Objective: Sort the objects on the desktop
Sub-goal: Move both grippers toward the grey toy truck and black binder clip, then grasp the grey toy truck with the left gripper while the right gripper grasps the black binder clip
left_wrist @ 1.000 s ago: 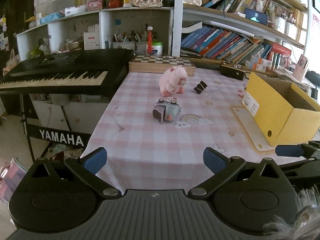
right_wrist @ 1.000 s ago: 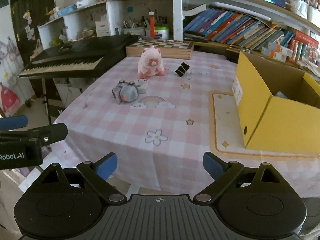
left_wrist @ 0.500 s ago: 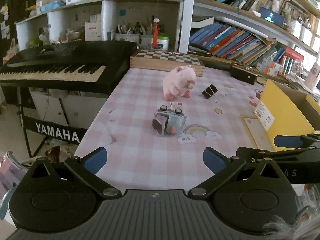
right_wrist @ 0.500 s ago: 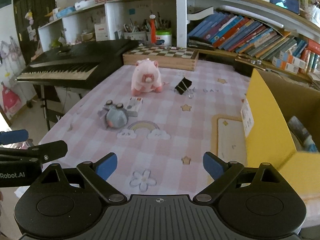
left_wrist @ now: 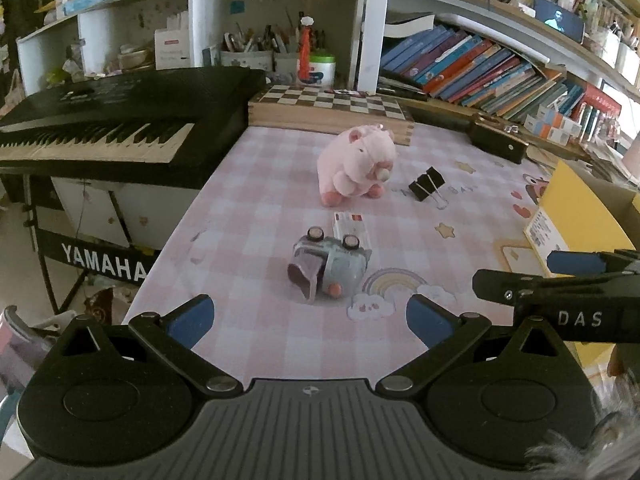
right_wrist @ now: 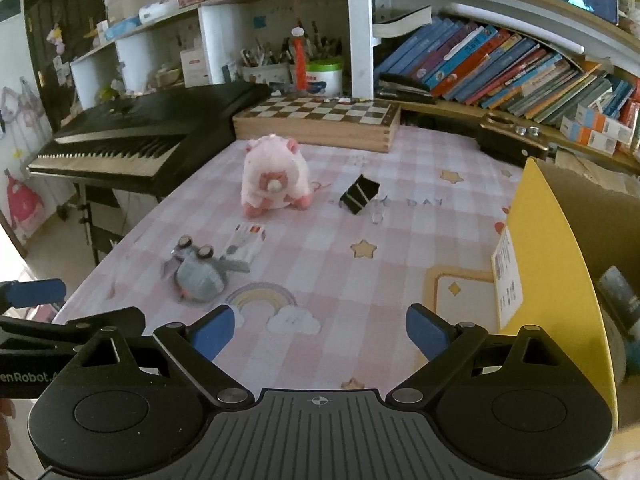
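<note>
- table (left_wrist: 256, 216) with a pink checked cloth, carrying every loose item to be sorted
- black keyboard (left_wrist: 120, 120) on its stand, along the table's left edge
- yellow cardboard box (right_wrist: 560, 248), open at the top, at the table's right side; some contents show inside
- wooden chessboard case (right_wrist: 316, 120) at the far edge of the table, below the bookshelves
- left gripper (left_wrist: 308, 316), jaws spread wide with nothing between the blue pads, hanging over the near edge of the table and aimed at the grey toy
- right gripper (right_wrist: 320, 330), jaws likewise spread wide and empty, over the cloth just beside the rainbow print and left of the box
- pink plush pig (left_wrist: 356, 164), upright, mid-table, in front of the chessboard case
- grey plush toy (left_wrist: 328, 266), lying on its side near the left edge, nearer than the pig
- small white card box (right_wrist: 246, 242), lying flat, touching the grey toy's far side
- black binder clip (right_wrist: 359, 194), just right of the pig, apart from it
</note>
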Demonstrator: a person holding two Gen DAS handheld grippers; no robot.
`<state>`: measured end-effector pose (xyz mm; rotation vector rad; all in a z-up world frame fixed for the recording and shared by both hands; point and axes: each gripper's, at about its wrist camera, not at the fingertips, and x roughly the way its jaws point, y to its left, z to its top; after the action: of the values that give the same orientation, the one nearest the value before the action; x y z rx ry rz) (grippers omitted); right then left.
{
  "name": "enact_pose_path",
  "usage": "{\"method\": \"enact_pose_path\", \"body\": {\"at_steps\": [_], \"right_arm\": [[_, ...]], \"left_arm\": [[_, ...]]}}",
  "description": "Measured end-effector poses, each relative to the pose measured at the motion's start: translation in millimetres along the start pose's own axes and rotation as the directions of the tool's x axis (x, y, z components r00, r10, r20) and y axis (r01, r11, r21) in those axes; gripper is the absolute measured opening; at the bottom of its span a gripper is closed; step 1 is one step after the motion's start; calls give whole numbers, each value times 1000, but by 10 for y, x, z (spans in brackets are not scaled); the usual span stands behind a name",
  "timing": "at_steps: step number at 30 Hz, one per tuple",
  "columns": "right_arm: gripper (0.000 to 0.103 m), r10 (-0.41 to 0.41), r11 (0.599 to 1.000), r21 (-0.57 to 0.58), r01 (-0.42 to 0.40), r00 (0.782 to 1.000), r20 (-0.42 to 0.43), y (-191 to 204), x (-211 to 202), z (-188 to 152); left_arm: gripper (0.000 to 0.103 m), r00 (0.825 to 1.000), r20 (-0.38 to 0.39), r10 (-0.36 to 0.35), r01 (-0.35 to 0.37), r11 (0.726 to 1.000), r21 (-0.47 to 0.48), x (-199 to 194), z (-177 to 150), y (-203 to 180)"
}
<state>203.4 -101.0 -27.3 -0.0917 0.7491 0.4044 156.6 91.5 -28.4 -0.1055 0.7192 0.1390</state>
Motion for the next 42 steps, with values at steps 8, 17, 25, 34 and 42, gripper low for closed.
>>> {"method": "enact_pose_path", "body": {"at_steps": [8, 17, 25, 34, 42], "right_arm": [[95, -8, 1000, 15, 8, 1000, 8, -165, 256, 215], [95, -10, 1000, 20, 10, 1000, -16, -268, 469, 339], [95, -16, 999, 29, 17, 1000, -26, -321, 608, 428], [95, -37, 999, 19, 37, 999, -13, -335, 897, 636], [86, -79, 993, 85, 81, 997, -27, -419, 1317, 824]], "left_arm": [[103, 1000, -15, -26, 26, 999, 27, 348, 168, -70], [88, 997, -80, -5, 12, 996, 91, 820, 234, -126], [62, 992, -122, -39, 54, 991, 121, 1033, 227, -142], [61, 993, -116, -33, 38, 998, 48, 913, 285, -4], [61, 998, -54, -39, 37, 998, -42, 603, 372, 157]]}}
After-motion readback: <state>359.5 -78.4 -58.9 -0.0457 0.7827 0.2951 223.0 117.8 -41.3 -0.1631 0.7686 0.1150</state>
